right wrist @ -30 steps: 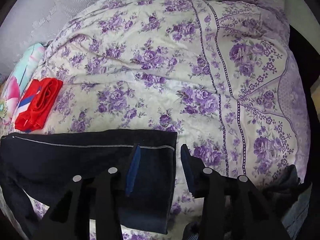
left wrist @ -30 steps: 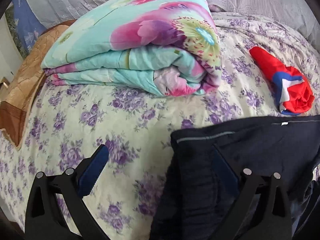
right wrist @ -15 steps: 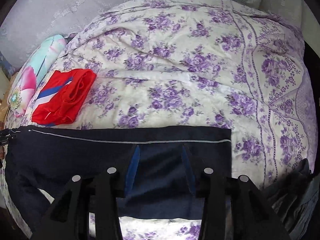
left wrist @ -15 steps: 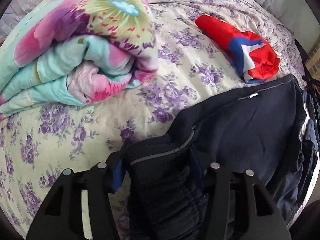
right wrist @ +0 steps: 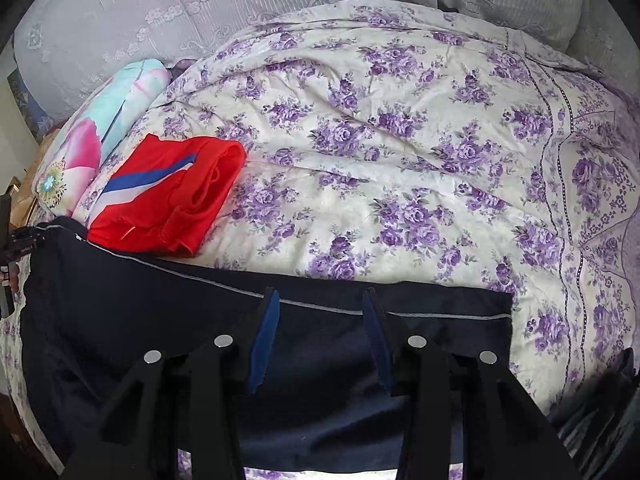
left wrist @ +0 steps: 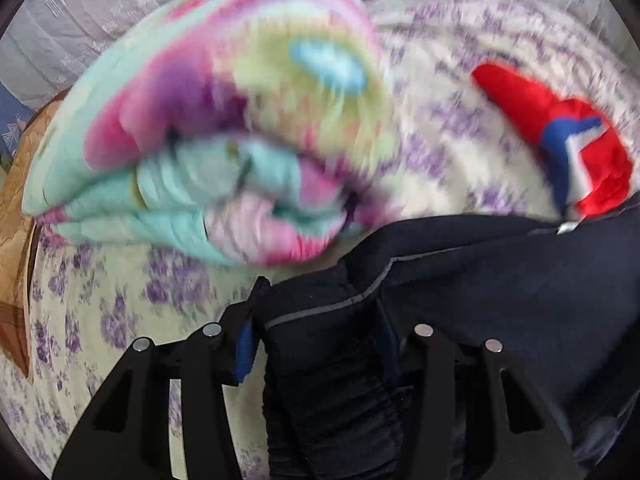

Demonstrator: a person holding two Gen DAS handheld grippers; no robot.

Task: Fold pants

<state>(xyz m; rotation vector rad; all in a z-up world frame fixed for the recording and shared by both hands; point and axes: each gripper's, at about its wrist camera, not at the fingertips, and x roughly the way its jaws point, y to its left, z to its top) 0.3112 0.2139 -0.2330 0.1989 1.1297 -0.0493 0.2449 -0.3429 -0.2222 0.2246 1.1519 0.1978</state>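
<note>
Quilt: folded, at far left of the bed, clear of the work.
Left gripper: narrowed onto the bunched waistband end of the pants, cloth pinched between the pads.
Pants: dark, spread across the near bed, piped edge running straight toward the right.
Red garment: just beyond that edge, touching it.
Right gripper: half open astride the hem end; whether it grips, I cannot tell.
Technique: probably lift both ends level, keep the piping taut, and avoid dragging the red garment.
</note>
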